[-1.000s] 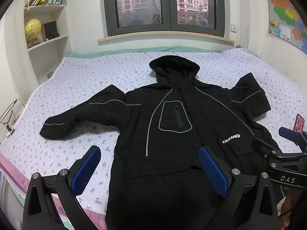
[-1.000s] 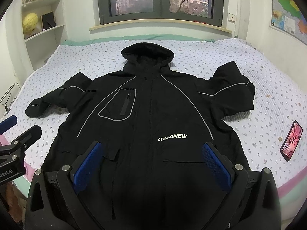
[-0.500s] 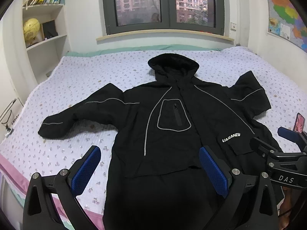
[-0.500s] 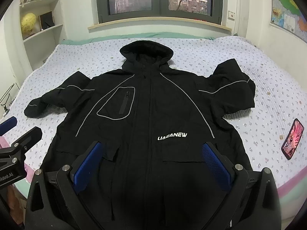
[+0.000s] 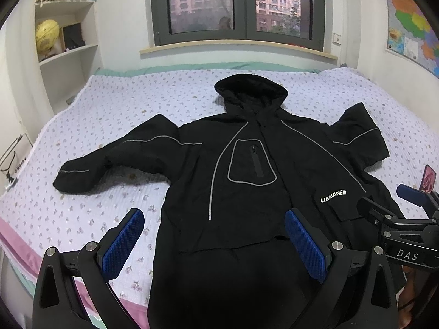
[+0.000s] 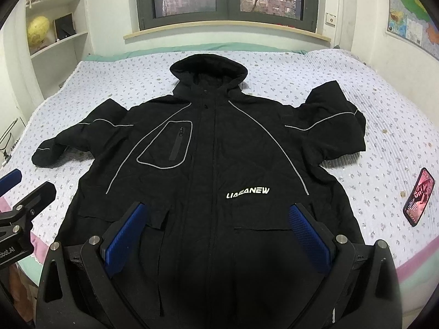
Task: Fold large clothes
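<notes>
A large black hooded jacket with grey piping and white lettering lies spread face up on the bed, hood toward the window. Its left sleeve stretches out flat; the right sleeve is bent back on itself. My left gripper hovers open over the jacket's lower left hem, holding nothing. My right gripper hovers open above the lower middle of the jacket, also empty. Each gripper's tips show at the edge of the other's view, the right gripper and the left gripper.
The bed has a white floral quilt with a pink edge near me. A phone lies on the quilt right of the jacket. Shelves with a yellow globe stand at the left, a window behind, a map on the right wall.
Both views have drifted slightly, so the jacket sits a little lower and closer in frame. The jacket itself has not moved and both grippers stay open.
</notes>
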